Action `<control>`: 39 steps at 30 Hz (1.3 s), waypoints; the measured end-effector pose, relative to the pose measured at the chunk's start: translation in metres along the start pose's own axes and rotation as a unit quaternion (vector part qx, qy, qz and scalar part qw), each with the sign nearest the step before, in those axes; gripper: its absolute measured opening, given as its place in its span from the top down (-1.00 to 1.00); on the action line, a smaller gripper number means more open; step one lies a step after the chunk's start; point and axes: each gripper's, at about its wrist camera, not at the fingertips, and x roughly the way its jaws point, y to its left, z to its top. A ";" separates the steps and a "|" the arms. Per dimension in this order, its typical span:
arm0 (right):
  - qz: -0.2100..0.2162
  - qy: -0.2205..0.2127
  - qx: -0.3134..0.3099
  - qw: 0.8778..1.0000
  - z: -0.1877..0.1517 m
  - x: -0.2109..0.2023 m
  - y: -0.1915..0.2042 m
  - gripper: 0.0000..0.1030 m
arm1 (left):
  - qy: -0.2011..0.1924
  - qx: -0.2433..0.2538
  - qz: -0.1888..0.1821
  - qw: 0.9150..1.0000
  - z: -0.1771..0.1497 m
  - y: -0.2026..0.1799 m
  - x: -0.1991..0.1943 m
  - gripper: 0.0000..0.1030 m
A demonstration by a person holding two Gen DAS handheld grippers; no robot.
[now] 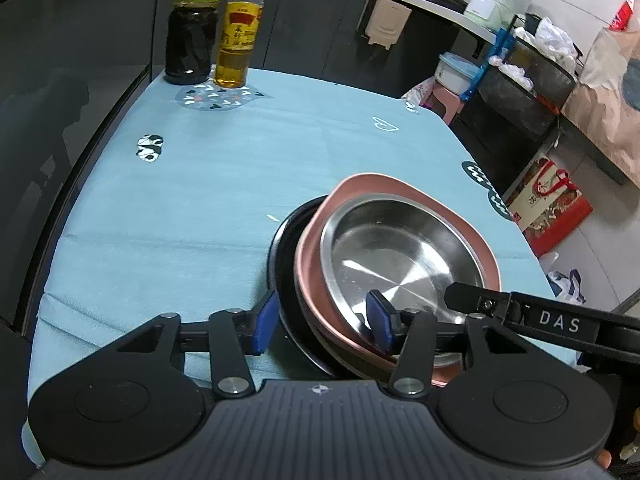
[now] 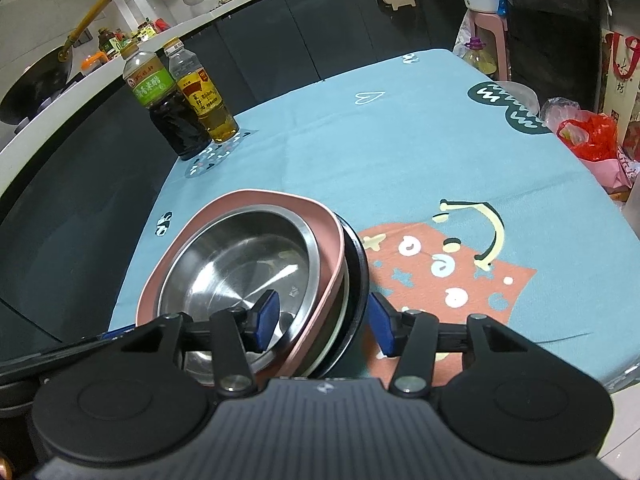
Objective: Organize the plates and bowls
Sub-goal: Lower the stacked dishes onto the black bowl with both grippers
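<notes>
A shiny round stainless-steel bowl (image 1: 404, 252) is nested, empty, in a pink rounded-square plastic plate (image 1: 400, 192), which is stacked on a black round plate (image 1: 286, 236); a white rim is seen between pink & black layers in the right wrist view. The stack is set on the light-blue patterned tablecloth (image 1: 200, 184), at approx. 5 o'clock in the left view.

L gripper (image 1: 322, 322) is held open, jaws astride the stack's near rim: one blue pad outside at 9 o'clock of the stack, the other inside the steel bowl. No pad is seen pressing. R gripper (image 2: 324, 320) is likewise open, straddling the rim at 3 o'clock.

At 11 o'clock on the cloth, a dark-sauce bottle w/ green label (image 1: 192, 28), part full, stands just beside a clear bottle of amber oil (image 1: 238, 36), about half full.
</notes>
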 end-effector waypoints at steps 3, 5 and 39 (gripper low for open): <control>-0.001 0.001 -0.002 1.000 0.000 0.001 0.001 0.18 | -0.002 -0.012 -0.001 1.000 0.001 0.004 -0.001 0.08; -0.002 0.001 -0.002 1.000 0.000 0.002 0.001 0.18 | -0.003 -0.014 0.000 1.000 0.001 0.005 -0.003 0.08; 0.019 0.010 0.026 0.999 0.006 0.018 -0.012 0.06 | 0.035 -0.116 -0.068 0.990 0.006 0.036 0.032 -0.14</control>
